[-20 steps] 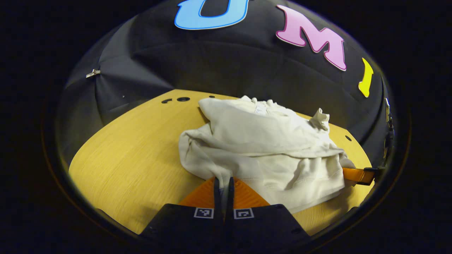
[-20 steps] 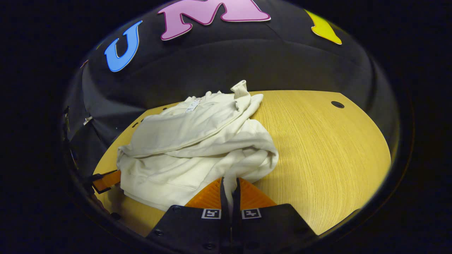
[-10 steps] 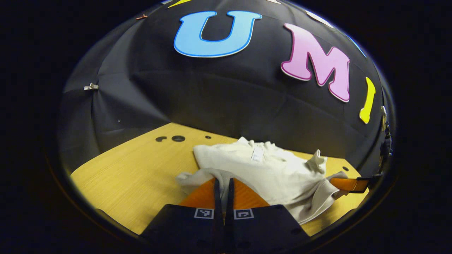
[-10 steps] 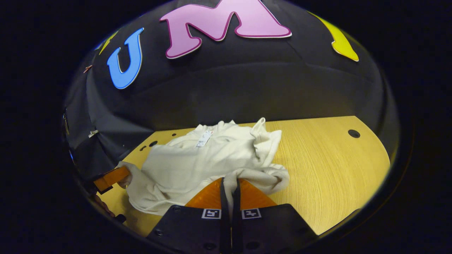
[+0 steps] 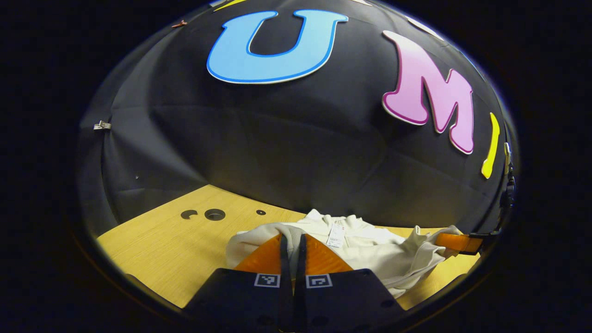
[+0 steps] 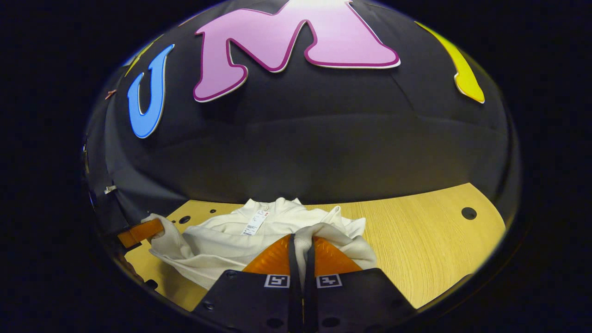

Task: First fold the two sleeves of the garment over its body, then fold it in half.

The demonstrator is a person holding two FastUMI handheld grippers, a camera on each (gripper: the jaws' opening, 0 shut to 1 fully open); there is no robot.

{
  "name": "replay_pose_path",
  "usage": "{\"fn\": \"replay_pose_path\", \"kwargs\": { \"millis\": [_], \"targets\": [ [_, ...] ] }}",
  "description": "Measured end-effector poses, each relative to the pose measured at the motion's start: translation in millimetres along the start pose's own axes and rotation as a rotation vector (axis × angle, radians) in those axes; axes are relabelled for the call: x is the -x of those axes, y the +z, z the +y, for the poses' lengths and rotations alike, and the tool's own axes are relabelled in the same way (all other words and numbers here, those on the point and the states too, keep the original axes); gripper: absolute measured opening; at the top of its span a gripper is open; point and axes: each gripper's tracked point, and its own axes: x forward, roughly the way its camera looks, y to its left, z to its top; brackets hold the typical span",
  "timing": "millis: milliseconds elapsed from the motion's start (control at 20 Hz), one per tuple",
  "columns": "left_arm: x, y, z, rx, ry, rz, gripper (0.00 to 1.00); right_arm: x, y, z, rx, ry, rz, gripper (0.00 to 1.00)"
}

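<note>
A cream garment lies bunched on the wooden table, its neck tag facing up. My left gripper is shut on a fold of its cloth at the garment's left edge. In the right gripper view the same garment spreads to the left, and my right gripper is shut on a fold at its right edge. Each view catches the other gripper's orange fingers at the garment's far side: the right gripper in the left gripper view, the left gripper in the right gripper view.
The black cloth wall stands close behind the table's far edge. Small round holes mark the tabletop at the far left, and another hole sits at the far right. Bare wood lies to the right of the garment.
Both grippers, still shut on the cloth, have carried the near edge away toward the collar. The garment now looks shorter and lower, and the wall looms larger.
</note>
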Motion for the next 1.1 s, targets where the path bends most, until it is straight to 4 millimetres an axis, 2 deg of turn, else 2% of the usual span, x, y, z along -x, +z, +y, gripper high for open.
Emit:
{"fn": "replay_pose_path", "kwargs": {
  "millis": [150,250,450,550,600,650,700,750,800,900,950,1000,1100],
  "targets": [
    [-25.1,0.2,5.2,-0.030,0.023,0.037,0.06,-20.5,3.5,-8.2,-0.007,-0.032,-0.011,0.06],
    [-46.2,-5.5,10.5,-0.045,0.033,0.082,0.06,-41.6,7.1,-15.0,0.001,-0.057,-0.012,0.06],
    [-81.2,-17.5,18.5,0.034,0.060,0.152,0.06,-66.0,10.9,-19.9,0.000,-0.084,-0.015,0.10],
    [-94.0,-18.5,19.0,0.020,0.067,0.162,0.14,-74.7,15.0,-22.0,0.016,-0.092,-0.034,0.15],
    [-100.3,-19.6,19.5,-0.010,0.066,0.171,0.12,-77.7,14.9,-20.7,0.016,-0.087,-0.039,0.20],
    [-107.4,-20.7,18.5,-0.040,0.062,0.186,0.19,-80.0,13.0,-21.9,0.023,-0.093,-0.039,0.22],
    [-107.3,-22.4,12.7,-0.067,0.054,0.204,0.22,-80.4,10.9,-21.0,0.028,-0.092,-0.032,0.29],
    [-108.7,-23.0,7.3,-0.092,0.041,0.211,0.30,-81.7,7.0,-18.5,0.027,-0.085,-0.025,0.25],
    [-109.9,-20.3,5.3,-0.121,0.036,0.210,0.45,-82.5,4.0,-16.0,0.026,-0.078,-0.017,0.42],
    [-104.1,-11.3,2.4,-0.161,0.041,0.197,0.75,-75.0,5.8,-12.1,0.036,-0.069,-0.010,0.83],
    [-98.9,-6.1,-1.0,-0.164,0.038,0.190,0.90,-70.4,9.3,-10.8,0.044,-0.066,-0.013,0.87],
    [-93.6,-0.3,-4.8,-0.164,0.034,0.183,0.94,-63.9,16.4,-11.0,0.063,-0.074,-0.025,0.92],
    [-75.5,18.2,-10.9,-0.172,0.025,0.166,0.97,-49.3,33.9,-16.3,0.107,-0.102,-0.059,0.98]
  ]
}}
